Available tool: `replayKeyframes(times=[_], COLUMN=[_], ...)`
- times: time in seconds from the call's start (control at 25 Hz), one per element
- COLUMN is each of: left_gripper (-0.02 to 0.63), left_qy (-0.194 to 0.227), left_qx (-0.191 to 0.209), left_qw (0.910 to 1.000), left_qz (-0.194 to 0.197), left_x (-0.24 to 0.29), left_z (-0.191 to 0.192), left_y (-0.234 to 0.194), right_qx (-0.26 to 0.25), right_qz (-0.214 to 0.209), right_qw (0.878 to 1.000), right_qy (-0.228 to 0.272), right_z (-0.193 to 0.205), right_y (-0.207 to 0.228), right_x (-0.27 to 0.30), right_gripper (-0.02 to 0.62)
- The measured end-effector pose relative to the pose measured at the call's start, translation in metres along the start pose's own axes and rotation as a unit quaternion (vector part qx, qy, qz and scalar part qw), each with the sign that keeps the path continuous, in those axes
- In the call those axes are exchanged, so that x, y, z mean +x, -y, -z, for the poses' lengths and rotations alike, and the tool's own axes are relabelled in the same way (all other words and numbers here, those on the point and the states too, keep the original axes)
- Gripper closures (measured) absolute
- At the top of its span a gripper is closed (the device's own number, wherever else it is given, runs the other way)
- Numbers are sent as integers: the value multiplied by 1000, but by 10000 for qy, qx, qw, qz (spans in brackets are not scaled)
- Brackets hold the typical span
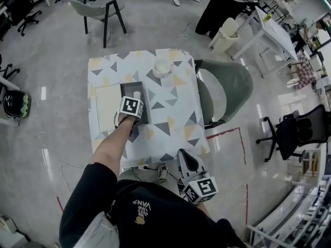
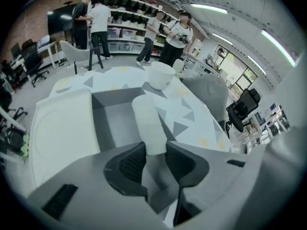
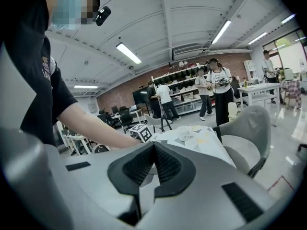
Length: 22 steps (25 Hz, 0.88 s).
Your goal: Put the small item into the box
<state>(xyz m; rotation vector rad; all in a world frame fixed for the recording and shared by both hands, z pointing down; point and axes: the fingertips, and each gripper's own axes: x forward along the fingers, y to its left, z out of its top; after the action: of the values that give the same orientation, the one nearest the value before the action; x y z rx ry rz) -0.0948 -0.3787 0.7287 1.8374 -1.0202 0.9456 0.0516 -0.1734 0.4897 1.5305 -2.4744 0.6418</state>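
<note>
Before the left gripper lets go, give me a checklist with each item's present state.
1. Left gripper clamped on the white cylinder: ok.
2. Cylinder over the open gray box: ok.
3. Lid off, lying beside the box on its left: ok.
4. Cylinder's tip resting on the box floor: cannot tell.
5. Right gripper shut, empty, back from the table: ok.

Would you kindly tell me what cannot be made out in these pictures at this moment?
- Head view: most of the box floor, under the left tongs.
- Left gripper view: the white item's near end, blurred between the tongs.
- Right gripper view: the box, behind the person's forearm.
- Head view: the cup's contents, too small.
</note>
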Motion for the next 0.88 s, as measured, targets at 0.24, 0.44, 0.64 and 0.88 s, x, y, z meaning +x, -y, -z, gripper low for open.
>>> replayKeyframes(times=[0.24,0.44,0.64,0.88], left_gripper=[480,479,480,479], left_qy=[-307,-437,-702,-919], left_qx=[-93,-318,-184,505], left_qw=[9995,9982,9968,9927], left_qz=[-52,-246,-328,-596], left_x=[19,27,34,41], left_z=[-5,-12,-5,-1], left_y=[-8,-16,-12,-9], right_qx=[95,123,137,169], right_qz=[204,280,341,399], right_qw=[9997,9995,9993,9990], right_qy=[-48,-65,-52,-59], right_z=[7,10,10,10], right_y=[8,11,14,18], right_x=[-3,-2,-4,-9], right_gripper=[595,595,595,595])
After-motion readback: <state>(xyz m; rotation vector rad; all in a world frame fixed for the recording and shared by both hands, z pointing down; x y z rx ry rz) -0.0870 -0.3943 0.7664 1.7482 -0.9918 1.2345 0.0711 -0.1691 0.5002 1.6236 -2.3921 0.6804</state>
